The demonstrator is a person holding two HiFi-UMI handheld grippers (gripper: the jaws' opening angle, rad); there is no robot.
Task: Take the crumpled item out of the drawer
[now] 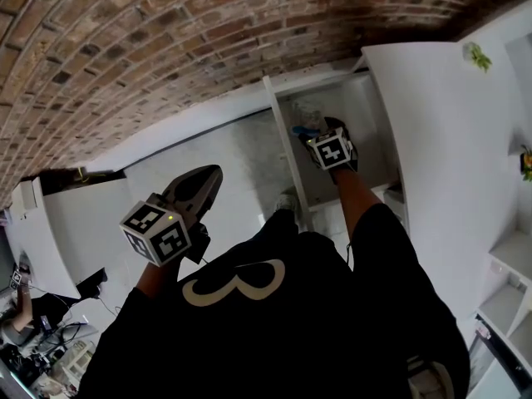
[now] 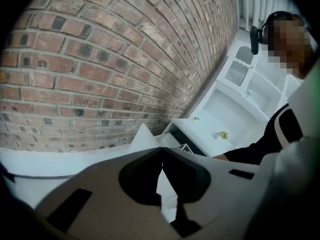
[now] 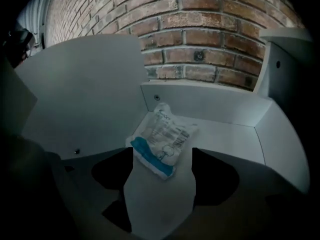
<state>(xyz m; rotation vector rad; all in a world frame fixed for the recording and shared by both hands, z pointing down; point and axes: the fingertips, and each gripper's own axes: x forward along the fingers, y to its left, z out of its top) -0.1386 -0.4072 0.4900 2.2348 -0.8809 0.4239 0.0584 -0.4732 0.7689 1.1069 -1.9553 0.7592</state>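
Note:
The crumpled item (image 3: 161,140) is a white plastic packet with a blue band. It lies on the floor of the open white drawer (image 3: 200,103), near its back left corner. My right gripper (image 3: 162,153) is down inside the drawer, open, jaws spread wide to either side of the packet's near end without touching it. In the head view the right gripper (image 1: 326,140) hangs over the drawer (image 1: 370,127), with the packet (image 1: 304,125) just beyond it. My left gripper (image 1: 199,183) is held out over the white floor, away from the drawer. Its jaws are shut, tips meeting, with nothing between them (image 2: 161,150).
A brick wall (image 1: 166,48) runs behind the drawer. The white cabinet side (image 1: 449,140) rises to the right, with white shelves (image 1: 507,281) beyond it. A second person (image 2: 285,39) stands in the left gripper view's upper right. Cluttered gear lies at the lower left (image 1: 41,347).

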